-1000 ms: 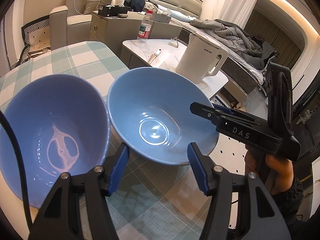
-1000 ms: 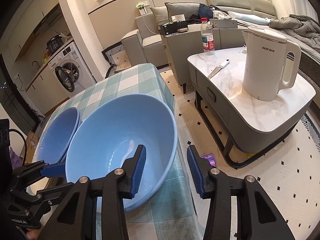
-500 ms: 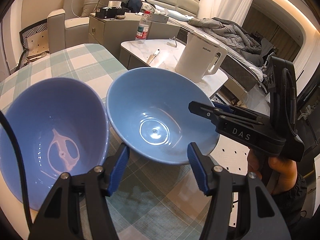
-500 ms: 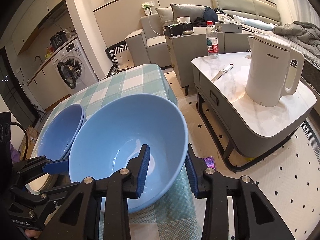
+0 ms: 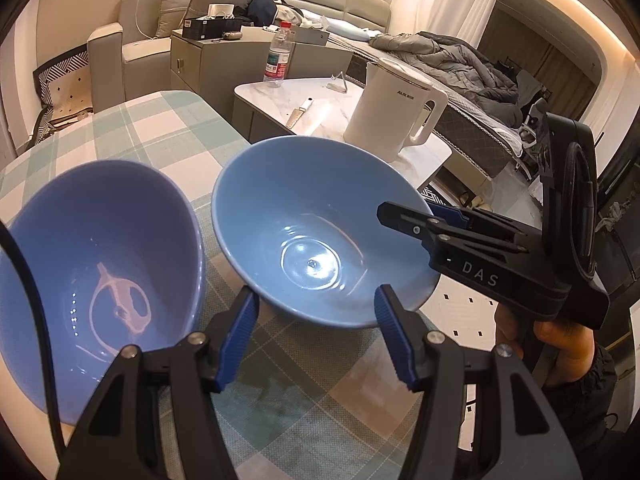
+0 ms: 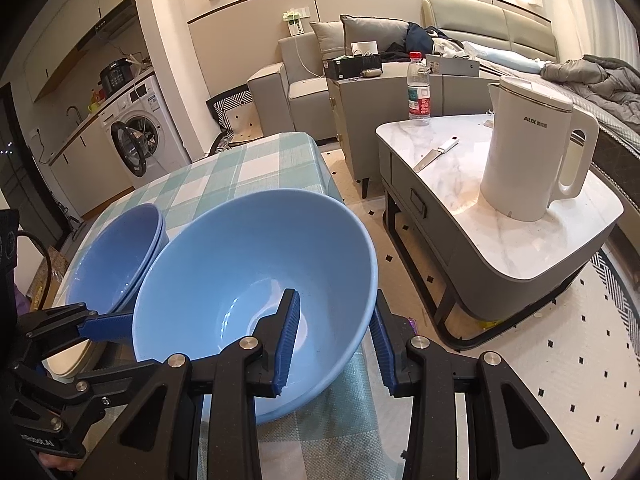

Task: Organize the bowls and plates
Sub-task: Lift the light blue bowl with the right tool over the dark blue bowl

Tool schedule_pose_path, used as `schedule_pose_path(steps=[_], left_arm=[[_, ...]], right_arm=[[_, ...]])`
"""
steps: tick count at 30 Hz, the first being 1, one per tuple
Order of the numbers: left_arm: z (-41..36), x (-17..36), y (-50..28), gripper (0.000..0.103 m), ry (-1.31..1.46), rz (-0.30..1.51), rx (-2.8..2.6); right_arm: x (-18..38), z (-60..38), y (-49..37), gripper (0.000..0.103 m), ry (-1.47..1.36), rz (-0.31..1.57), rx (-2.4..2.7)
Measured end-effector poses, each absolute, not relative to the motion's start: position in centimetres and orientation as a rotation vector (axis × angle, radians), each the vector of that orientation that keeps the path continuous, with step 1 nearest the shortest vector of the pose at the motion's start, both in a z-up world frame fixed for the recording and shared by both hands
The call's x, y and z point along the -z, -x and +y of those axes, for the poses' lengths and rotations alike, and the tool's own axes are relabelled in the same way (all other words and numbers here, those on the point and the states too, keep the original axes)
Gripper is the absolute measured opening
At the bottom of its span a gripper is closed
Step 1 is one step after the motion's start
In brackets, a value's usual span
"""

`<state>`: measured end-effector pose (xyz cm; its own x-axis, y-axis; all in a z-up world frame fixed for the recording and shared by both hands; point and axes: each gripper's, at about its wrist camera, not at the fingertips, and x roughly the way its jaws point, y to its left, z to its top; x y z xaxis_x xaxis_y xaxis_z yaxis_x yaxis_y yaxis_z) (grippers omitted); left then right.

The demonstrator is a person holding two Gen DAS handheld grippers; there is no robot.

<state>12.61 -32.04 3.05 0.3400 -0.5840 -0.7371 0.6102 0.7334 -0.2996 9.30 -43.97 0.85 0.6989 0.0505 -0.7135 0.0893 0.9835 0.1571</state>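
Note:
A light blue bowl [image 5: 320, 232] [image 6: 240, 280] stands at the right edge of the checked table [image 5: 168, 128], partly overhanging it. My right gripper [image 6: 334, 328] [image 5: 420, 216] is shut on the bowl's near right rim, one pad inside and one outside. To its left are darker blue bowls [image 5: 100, 280] [image 6: 116, 256]; the right wrist view shows two rims, one nested in the other. My left gripper [image 5: 314, 332] hangs open just short of the light blue bowl's near side, with only tablecloth between its fingers.
Right of the table, across a strip of tiled floor, stands a low marble table [image 6: 560, 248] with a white kettle [image 6: 532, 152], a knife [image 6: 436, 154] and a water bottle [image 6: 419, 88]. A washing machine [image 6: 136, 148] and a sofa [image 6: 304, 88] stand further back.
My right gripper's jaws have come together onto the light blue bowl's rim. The bowls and my left gripper have stayed where they were.

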Motion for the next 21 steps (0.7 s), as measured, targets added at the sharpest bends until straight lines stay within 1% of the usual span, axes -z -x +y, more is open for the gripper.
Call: schedule_pose_path(steps=[21], left_arm=[[-32.2, -3.4, -12.1, 0.059, -0.036, 0.932, 0.795]], right_arm=[[-1.7, -43.7, -7.8, 0.037, -0.161, 0.750, 0.045]])
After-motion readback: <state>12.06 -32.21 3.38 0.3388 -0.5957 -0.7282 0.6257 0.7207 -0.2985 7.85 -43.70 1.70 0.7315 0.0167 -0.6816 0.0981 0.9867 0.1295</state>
